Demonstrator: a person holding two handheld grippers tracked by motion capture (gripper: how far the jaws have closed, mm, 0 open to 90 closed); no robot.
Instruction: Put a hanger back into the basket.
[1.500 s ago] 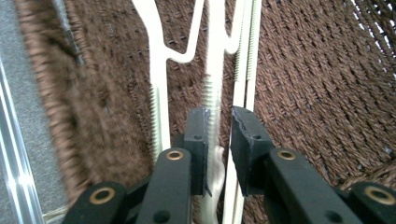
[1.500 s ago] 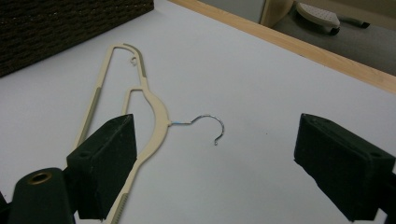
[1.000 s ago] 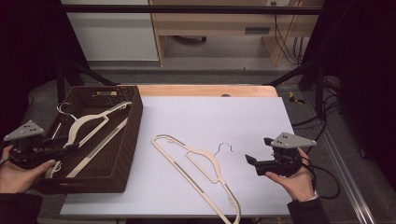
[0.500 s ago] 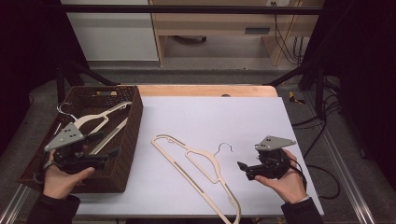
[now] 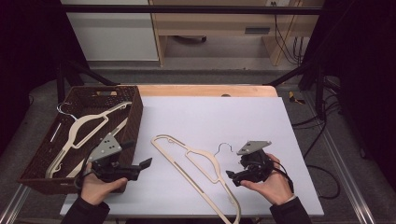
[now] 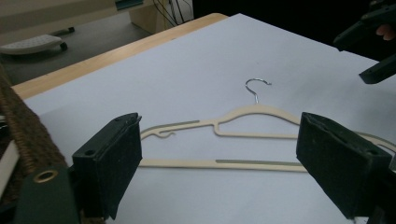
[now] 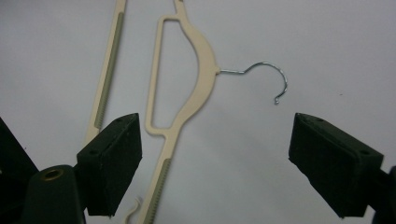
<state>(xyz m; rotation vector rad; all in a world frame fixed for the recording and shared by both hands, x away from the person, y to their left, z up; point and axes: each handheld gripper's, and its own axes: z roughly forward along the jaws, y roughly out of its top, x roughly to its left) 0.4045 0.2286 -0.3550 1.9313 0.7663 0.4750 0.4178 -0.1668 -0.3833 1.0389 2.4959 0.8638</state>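
hanger (image 5: 196, 172) flat on the white table (image 5: 243, 116), and it sits right between the two hands, apart from both. its long bar runs on a diagonal from the upper left, near the basket (image 5: 133, 116), down toward the front edge, with the steel hook (image 5: 224, 147) poking off the shoulder side toward the right gripper (image 5: 233, 178). that right gripper is the nearer one, just beside the hanger's shoulder, jaws spread wide with nothing between them; in the right gripper view the hanger's neck and hook (image 7: 261, 74) lie dead ahead, framed by the two black pads. left gripper (image 5: 144, 164) pokes off the basket's front corner and points across at the bar's upper end, a bit farther off; its jaws have just been opening and now stand wide and empty, the hanger (image 6: 233, 140) lying broadside in the left gripper view. so the bar lies crosswise to the left jaws and roughly lengthwise from the right. looks-wise: slim cream plastic, flat profile, grey ribbed grip strips along bar and shoulders, a small notch near one tip, thin bright wire hook. a second cream hanger (image 5: 88, 128) lies tilted in the basket.
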